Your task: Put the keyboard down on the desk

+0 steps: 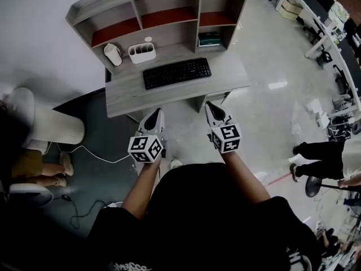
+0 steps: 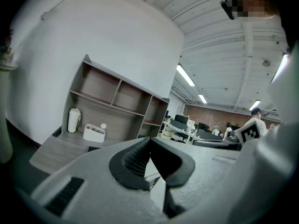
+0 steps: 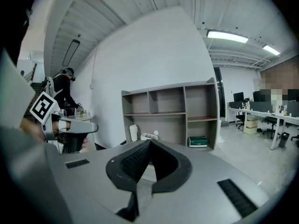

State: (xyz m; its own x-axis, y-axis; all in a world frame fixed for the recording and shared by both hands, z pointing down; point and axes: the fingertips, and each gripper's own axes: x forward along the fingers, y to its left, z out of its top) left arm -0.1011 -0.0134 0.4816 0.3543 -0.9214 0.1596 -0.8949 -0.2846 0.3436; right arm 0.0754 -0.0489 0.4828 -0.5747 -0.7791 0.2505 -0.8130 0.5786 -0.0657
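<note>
The black keyboard [image 1: 176, 73] lies flat on the grey desk [image 1: 135, 94], in front of the shelf unit. Neither gripper touches it. My left gripper [image 1: 157, 113] hovers off the desk's front edge, shut, with nothing between its fingertips [image 2: 140, 146]. My right gripper [image 1: 210, 105] is level with it to the right, also short of the desk, shut and empty; its pads [image 3: 138, 160] meet at the tip. In both gripper views the jaws point up toward the shelves and hide most of the keyboard.
A white organiser [image 1: 142, 52] and a white pouch [image 1: 113, 53] stand behind the keyboard. A green box [image 1: 210, 38] sits in the right shelf bay. A white cylinder [image 1: 56, 127] and a cable [image 1: 96, 156] are on the floor at left. A person's legs [image 1: 321, 151] show at right.
</note>
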